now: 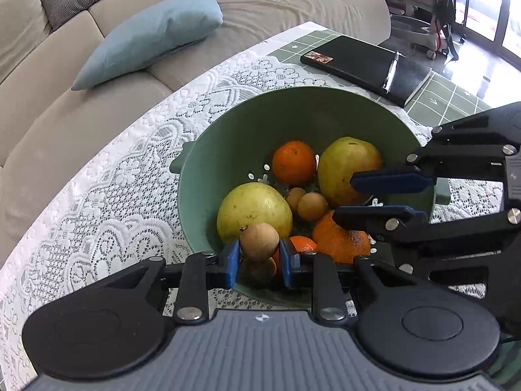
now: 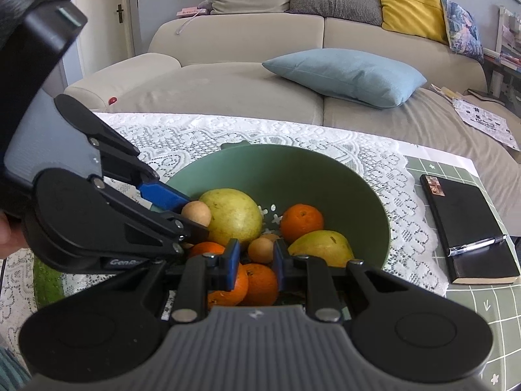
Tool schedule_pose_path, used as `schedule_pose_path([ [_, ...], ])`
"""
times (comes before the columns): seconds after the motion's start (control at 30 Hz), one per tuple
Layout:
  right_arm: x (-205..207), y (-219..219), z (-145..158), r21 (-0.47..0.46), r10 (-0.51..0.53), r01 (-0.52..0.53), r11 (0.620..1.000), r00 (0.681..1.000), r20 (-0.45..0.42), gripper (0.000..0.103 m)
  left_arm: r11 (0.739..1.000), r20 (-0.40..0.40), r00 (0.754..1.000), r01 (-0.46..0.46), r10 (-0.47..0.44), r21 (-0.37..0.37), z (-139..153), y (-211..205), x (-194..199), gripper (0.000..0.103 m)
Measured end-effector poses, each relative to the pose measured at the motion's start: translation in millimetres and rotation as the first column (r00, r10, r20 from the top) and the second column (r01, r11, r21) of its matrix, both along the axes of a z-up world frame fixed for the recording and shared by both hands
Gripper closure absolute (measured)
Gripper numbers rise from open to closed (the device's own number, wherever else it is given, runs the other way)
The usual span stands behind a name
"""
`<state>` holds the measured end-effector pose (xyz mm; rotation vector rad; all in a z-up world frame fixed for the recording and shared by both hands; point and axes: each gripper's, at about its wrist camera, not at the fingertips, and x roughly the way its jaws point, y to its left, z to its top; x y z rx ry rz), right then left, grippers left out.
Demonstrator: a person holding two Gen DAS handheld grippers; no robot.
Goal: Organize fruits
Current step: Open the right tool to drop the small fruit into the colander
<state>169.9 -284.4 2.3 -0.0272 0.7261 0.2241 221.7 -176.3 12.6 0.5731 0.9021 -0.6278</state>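
Note:
A green bowl (image 1: pixel 260 117) (image 2: pixel 293 176) on the lace cloth holds two yellow-green pears (image 1: pixel 254 208) (image 1: pixel 348 166), several oranges (image 1: pixel 294 162) and small brown round fruits (image 1: pixel 312 207). My left gripper (image 1: pixel 259 250) hangs over the bowl's near rim, shut on one small brown fruit (image 1: pixel 259 239). The right wrist view shows that same fruit (image 2: pixel 196 213) in the left gripper (image 2: pixel 192 218). My right gripper (image 2: pixel 257 254) (image 1: pixel 345 198) reaches in from the right. Its blue fingers are drawn close with nothing gripped. A loose brown fruit (image 2: pixel 260 249) lies just past its tips.
A black notebook (image 1: pixel 361 62) (image 2: pixel 469 228) with a pen on it lies on the green grid mat (image 1: pixel 449 94) right of the bowl. Behind the table stands a beige sofa with a blue cushion (image 1: pixel 153 32) (image 2: pixel 348 75). A hand (image 2: pixel 6 234) shows at the left edge.

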Motion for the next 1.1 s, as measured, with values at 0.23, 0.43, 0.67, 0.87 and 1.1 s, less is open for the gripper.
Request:
schedule_pose_path([
  [0.23,-1.0,0.6,-0.7,-0.026,-0.006,0.006,1.0,1.0,0.001,0.079,1.0,-0.001,1.0,-0.013,0.013,-0.011,-5.0,1.9,1.2,0.069],
  [0.43,-2.3,1.4,0.5,-0.04,-0.012,0.012,0.999,1.0,0.008,0.071,1.0,0.018,1.0,-0.021,0.021,-0.003,-6.5,2.7,0.9,0.068],
  [0.67,-3.5,1.4,1.5,-0.058,-0.024,0.025,0.998,1.0,0.019,0.062,1.0,0.056,0.998,-0.022,0.023,-0.01,1.3,5.1,-4.6,0.06],
  [0.87,-7.7,1.8,6.5,-0.065,-0.041,0.044,0.997,0.998,0.055,0.051,0.999,0.087,0.996,-0.03,0.032,-0.024,15.4,11.3,-9.5,0.055],
  [1.1,-16.8,7.2,15.2,-0.059,-0.034,0.042,0.997,0.991,0.127,0.033,0.995,0.117,0.989,-0.089,0.094,-0.047,30.6,28.9,-19.3,0.044],
])
